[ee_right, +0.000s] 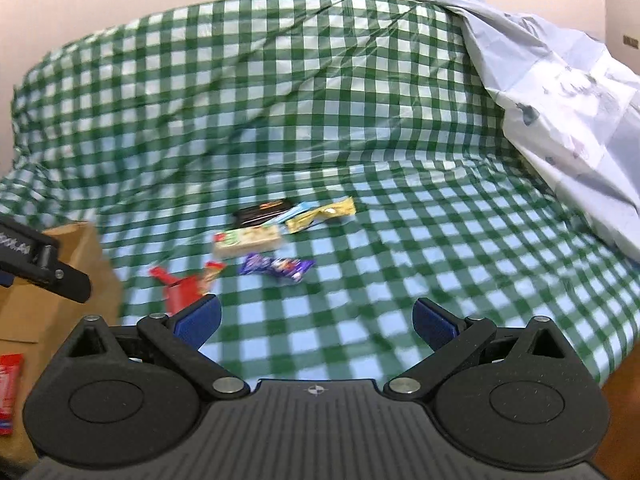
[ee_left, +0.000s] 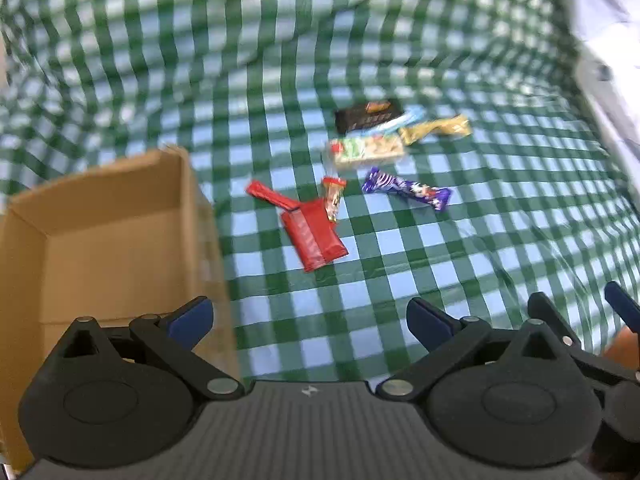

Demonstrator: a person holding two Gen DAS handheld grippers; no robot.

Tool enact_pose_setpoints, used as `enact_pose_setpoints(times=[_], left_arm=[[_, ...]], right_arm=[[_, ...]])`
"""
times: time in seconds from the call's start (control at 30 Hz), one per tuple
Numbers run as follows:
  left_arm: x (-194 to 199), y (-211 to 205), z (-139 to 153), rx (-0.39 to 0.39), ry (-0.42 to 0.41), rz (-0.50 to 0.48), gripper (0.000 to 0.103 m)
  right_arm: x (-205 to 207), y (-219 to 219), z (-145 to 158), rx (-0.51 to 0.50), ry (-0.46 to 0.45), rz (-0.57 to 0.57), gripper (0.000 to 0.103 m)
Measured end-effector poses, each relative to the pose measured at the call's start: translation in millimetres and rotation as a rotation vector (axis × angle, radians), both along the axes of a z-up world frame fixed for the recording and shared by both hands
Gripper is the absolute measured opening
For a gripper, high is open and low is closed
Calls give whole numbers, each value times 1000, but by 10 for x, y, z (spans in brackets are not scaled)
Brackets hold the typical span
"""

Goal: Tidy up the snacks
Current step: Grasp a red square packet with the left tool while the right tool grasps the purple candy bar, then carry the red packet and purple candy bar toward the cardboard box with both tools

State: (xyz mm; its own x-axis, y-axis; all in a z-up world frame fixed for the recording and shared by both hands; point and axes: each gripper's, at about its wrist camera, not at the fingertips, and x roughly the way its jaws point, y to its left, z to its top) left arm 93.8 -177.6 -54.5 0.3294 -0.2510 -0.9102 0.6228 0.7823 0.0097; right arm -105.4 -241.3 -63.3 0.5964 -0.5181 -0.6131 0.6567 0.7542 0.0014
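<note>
Both grippers hovering, fingers wide, holding nothing: left gripper, right gripper. Red packet lying nearest box; probably best grabbing across narrow width.

Bare checked cloth before snack cluster; cardboard box blocks left (tall walls).

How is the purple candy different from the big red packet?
The purple candy is slim with twisted ends; the red packet is wide and flat. The purple candy lies alone, while the red packet has other wrappers touching it. Both lie on the checked cloth, outside the box.
</note>
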Motion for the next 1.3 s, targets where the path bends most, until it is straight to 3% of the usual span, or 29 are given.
enact_pose_setpoints(times=[0.17,0.33,0.53,0.67,0.8,0.93,0.97,1.0,1.03,1.07,1.1,1.13,1.23,1.3], left_arm=[[475,-479,-588,59,108,73,103],[820,-763,-1168,155,137,121,103],[1093,-868,-1685,241,164,133,103],[1287,-734,-1794,169,241,157,103],[1369,-707,-1799,167,250,144,103],[1416,-697,-1791,169,248,143,103],[1398,-699,-1765,169,247,149,102],[1409,-702,-1728,172,242,157,100],[1416,-676,-1688,166,234,166,91],[1410,-690,-1664,152,224,172,74],[1405,-665,-1601,135,208,174,61],[1381,-614,-1529,125,202,170,47],[1344,-522,-1442,129,215,187,45],[1272,-439,-1342,114,194,175,45]], right_arm=[[524,-532,-416,-24,80,81,101],[1034,-932,-941,-34,178,183,101],[1478,-1154,-1316,-19,204,304,101],[1748,-1174,-1469,-26,195,390,102],[1928,-1203,-1662,5,209,405,102],[1994,-1219,-1647,15,193,394,101],[1992,-1191,-1629,2,191,415,90],[1967,-1150,-1619,-5,181,450,69],[1947,-1102,-1604,-10,180,482,56],[1926,-1046,-1595,-17,189,508,34],[1904,-992,-1597,-29,199,522,22],[1882,-931,-1601,-48,209,523,19],[1807,-779,-1596,-103,233,509,17],[1753,-747,-1545,-83,232,472,17]])
